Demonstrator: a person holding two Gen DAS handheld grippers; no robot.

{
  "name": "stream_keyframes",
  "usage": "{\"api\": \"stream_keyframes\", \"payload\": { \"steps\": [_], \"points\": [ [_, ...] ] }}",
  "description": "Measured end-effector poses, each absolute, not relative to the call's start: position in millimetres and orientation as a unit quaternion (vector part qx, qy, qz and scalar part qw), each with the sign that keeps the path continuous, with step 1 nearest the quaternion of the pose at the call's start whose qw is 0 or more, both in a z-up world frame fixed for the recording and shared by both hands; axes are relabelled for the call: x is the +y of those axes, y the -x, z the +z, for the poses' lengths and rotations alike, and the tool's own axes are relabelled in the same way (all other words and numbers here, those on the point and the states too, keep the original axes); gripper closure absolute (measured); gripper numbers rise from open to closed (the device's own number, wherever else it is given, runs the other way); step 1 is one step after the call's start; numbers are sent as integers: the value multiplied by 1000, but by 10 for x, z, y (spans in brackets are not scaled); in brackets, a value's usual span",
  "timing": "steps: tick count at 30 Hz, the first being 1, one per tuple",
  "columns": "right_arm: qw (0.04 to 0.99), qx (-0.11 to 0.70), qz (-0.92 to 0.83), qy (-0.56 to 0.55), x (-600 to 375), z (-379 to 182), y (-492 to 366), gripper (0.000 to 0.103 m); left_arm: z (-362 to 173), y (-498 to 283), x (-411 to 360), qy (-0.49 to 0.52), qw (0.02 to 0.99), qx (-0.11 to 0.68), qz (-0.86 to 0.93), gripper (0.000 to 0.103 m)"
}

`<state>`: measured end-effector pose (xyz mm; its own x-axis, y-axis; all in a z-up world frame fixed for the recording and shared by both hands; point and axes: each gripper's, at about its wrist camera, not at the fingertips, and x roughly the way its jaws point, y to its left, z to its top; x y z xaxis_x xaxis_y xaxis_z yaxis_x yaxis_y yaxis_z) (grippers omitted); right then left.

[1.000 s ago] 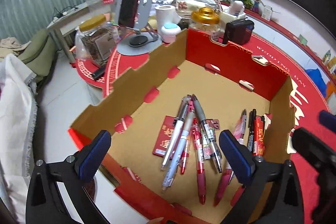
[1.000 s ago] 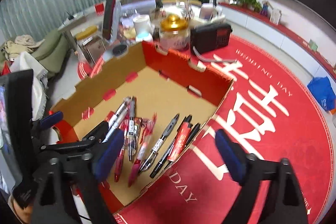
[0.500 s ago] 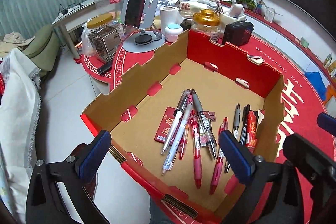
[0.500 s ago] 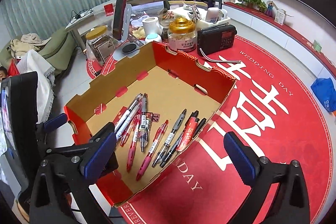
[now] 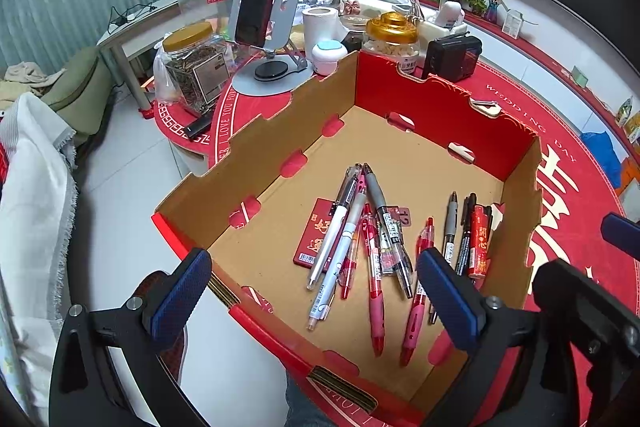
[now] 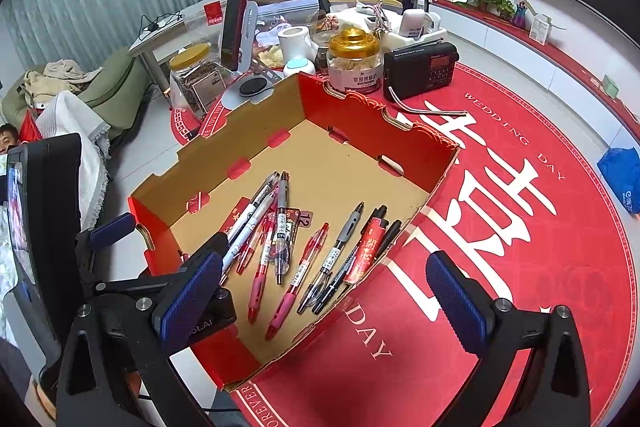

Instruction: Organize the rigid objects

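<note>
A loose heap of red, pink, grey and black plastic pens (image 5: 372, 251) lies in the open red-and-brown cardboard box (image 5: 276, 131) on the red-clothed worktop (image 6: 520, 227), seemingly gathered; left claw (image 5: 316, 295) and right claw (image 6: 324, 295) hang released, empty

Both handheld grippers hover with jaws spread wide and holding nothing, the left gripper (image 5: 314, 297) just beside the right gripper (image 6: 324, 297), both angled downward.

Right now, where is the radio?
In the right wrist view, the radio sits on the red mat behind the box, right of the gold-lidded jar.
</note>
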<state>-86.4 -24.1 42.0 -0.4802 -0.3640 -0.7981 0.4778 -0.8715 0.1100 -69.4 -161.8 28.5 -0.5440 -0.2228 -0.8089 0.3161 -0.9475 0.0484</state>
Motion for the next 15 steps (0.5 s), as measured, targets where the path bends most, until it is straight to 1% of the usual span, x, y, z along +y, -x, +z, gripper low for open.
{"api": "stream_keyframes", "payload": {
  "steps": [11,15],
  "points": [
    [250,65,-856,-447,-253,423,857,0,271,706,-1639,-457,152,55,-875,1],
    [252,67,-856,-446,-263,428,843,0,293,678,-1662,-444,166,49,-879,1]
  ]
}}
